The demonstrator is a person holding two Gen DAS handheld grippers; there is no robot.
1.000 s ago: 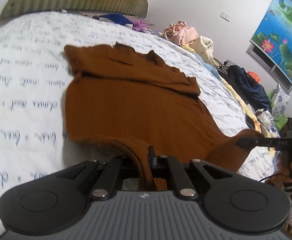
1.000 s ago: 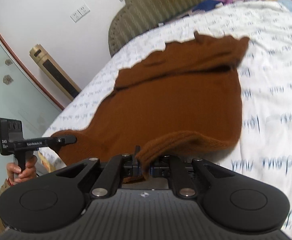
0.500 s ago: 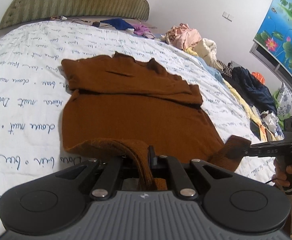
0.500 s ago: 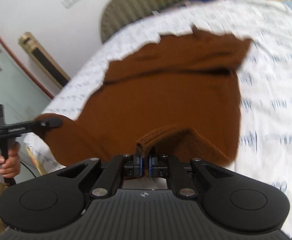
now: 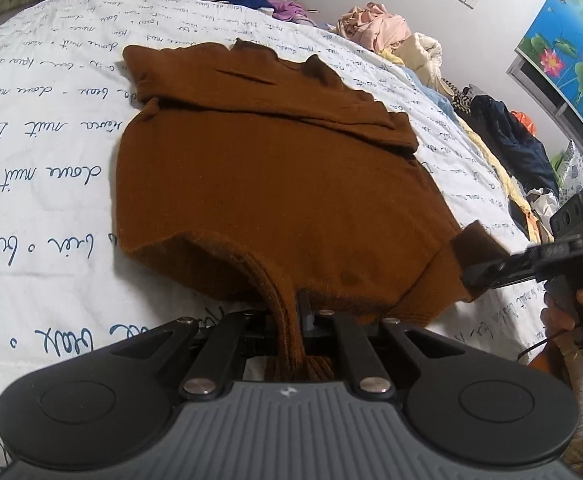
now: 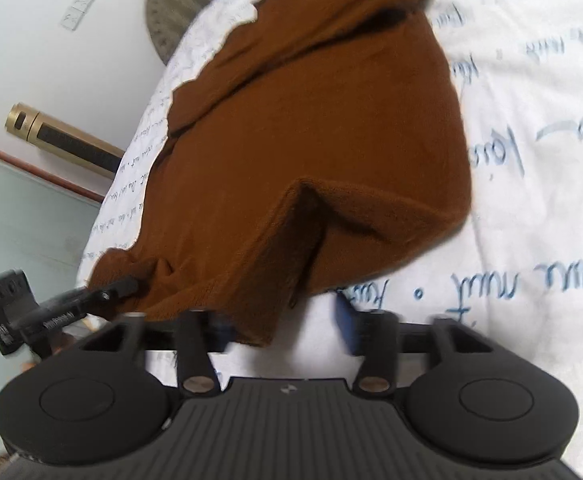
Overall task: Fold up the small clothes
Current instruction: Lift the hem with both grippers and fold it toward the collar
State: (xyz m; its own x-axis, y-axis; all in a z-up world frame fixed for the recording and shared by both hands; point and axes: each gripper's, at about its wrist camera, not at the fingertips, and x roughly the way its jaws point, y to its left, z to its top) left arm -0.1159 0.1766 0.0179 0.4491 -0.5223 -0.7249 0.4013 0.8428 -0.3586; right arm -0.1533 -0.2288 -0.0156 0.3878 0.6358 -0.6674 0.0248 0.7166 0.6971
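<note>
Left gripper [image 5: 297, 312] pinching the brown sweater [image 5: 275, 168] hem, right gripper [image 6: 287, 330] spread and free: carry the pinched hem evenly toward the collar, keeping the fold square on the bed [image 5: 43, 184].

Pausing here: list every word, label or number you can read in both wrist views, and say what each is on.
"douce nuit": my best reading of the blue script, seen upside down and repeated across the white bedsheet.
Remaining script on the bedsheet: too distorted or blurred to read.
White print on the right tool: too small to read.
White print on the left tool: blurred, unreadable.
</note>
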